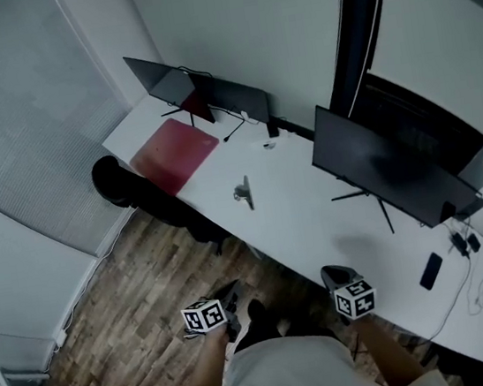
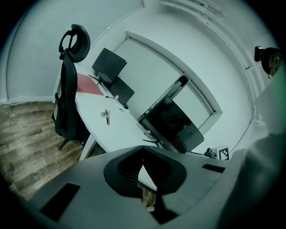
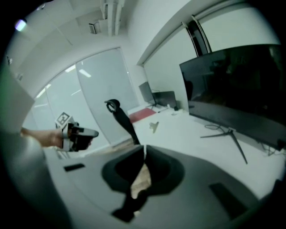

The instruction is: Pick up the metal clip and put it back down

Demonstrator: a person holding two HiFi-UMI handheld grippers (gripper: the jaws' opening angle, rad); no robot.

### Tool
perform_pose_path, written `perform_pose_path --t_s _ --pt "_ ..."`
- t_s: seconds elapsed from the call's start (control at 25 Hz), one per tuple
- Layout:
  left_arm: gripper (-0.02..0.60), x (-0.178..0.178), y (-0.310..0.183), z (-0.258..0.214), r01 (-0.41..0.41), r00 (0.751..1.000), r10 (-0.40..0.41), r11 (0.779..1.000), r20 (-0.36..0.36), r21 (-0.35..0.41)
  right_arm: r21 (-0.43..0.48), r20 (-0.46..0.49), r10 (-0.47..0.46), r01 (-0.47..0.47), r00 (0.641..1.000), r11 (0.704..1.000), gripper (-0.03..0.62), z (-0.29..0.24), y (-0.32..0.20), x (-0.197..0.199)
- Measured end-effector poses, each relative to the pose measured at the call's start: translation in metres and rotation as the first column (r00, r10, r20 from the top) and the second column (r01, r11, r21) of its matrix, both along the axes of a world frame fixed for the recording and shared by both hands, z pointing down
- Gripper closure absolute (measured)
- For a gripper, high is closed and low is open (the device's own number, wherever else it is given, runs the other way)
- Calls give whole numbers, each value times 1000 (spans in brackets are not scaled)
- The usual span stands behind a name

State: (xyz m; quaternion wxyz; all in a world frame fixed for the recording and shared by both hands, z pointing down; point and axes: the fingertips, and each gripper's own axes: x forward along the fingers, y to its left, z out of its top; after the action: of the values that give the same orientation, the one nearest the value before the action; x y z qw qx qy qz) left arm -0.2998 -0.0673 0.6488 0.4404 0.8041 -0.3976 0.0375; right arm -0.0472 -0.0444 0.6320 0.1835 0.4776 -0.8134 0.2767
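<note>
The metal clip (image 1: pixel 243 193) lies on the white desk (image 1: pixel 317 222), about midway along it, with nothing touching it. It also shows small and far off in the left gripper view, as the clip (image 2: pixel 105 116), and in the right gripper view, as the clip (image 3: pixel 154 127). My left gripper (image 1: pixel 229 295) hangs over the wooden floor in front of the desk, well short of the clip, its jaws shut and empty (image 2: pixel 143 152). My right gripper (image 1: pixel 335 274) is at the desk's near edge, jaws together with nothing between them (image 3: pixel 145 150). The left gripper (image 3: pixel 91 133) appears to its left.
A large monitor (image 1: pixel 389 167) stands on the desk's right half, and a smaller tilted screen (image 1: pixel 175 85) at the far left end. A red mat (image 1: pixel 175 151) lies by it. A black office chair (image 1: pixel 120 182) stands off the left end. A phone (image 1: pixel 431 270) and cables lie at the right.
</note>
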Motion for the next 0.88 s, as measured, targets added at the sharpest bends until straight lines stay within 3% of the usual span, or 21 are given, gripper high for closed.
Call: perform_pose_path --t_s 0.44,0.88 --pt "549 -42 12 -30 -82 992 70 990 104 117 101 -64 -18 25 998 995 560 -39 6 -53" --pt "549 -87 9 -80 -216 959 155 940 235 262 192 -91 -18 36 996 981 560 -77 12 -102"
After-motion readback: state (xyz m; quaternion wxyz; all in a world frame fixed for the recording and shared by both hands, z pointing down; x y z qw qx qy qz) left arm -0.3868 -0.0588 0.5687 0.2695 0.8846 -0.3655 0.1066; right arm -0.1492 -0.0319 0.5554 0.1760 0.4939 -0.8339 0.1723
